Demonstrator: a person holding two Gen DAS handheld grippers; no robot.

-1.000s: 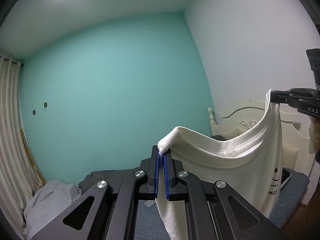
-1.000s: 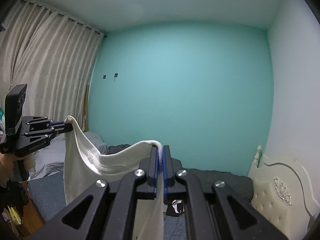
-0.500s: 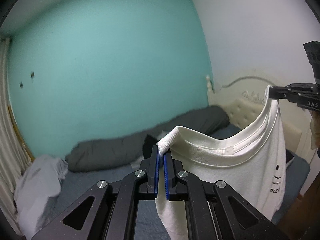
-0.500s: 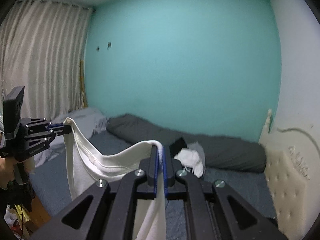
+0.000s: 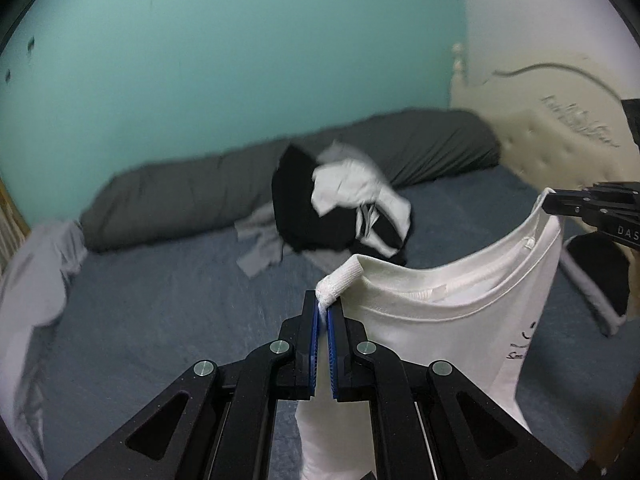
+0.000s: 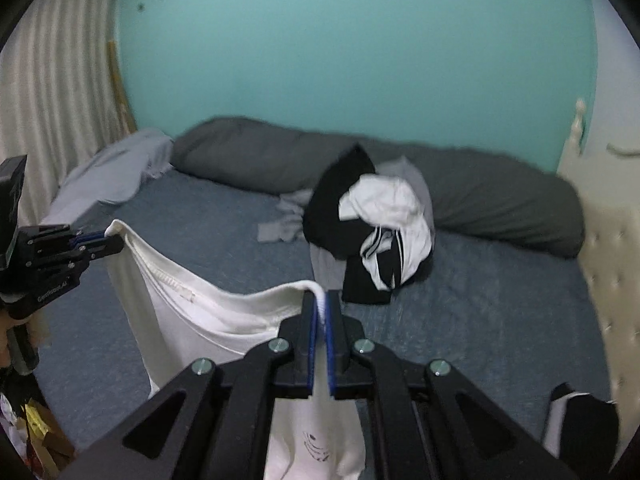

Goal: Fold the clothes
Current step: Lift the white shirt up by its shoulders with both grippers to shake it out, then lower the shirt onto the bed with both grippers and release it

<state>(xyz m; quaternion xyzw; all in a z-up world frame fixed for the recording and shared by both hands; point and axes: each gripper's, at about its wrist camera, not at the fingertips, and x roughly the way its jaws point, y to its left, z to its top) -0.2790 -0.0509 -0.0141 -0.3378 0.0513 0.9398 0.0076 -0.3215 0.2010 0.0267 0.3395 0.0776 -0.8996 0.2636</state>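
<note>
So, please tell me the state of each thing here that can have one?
white T-shirt: held up in the air by both shoulders, hanging unfolded
left gripper: shut on the shirt
right gripper: shut on the shirt
pile of black and white clothes: crumpled, unfolded, on the bed
grey bolster: lying along the wall

tongs (image 5: 322, 312): 2 | white T-shirt (image 5: 460, 332): 1 | clothes heap (image 6: 372, 232): 1 | grey bolster (image 6: 480, 196): 1 | bed (image 6: 500, 312): 1

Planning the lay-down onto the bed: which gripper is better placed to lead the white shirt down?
Neither clearly. The left gripper and right gripper each pinch a shoulder of the white shirt, jaws shut, at similar height over the blue bedspread. Lowering both together looks best.
</note>
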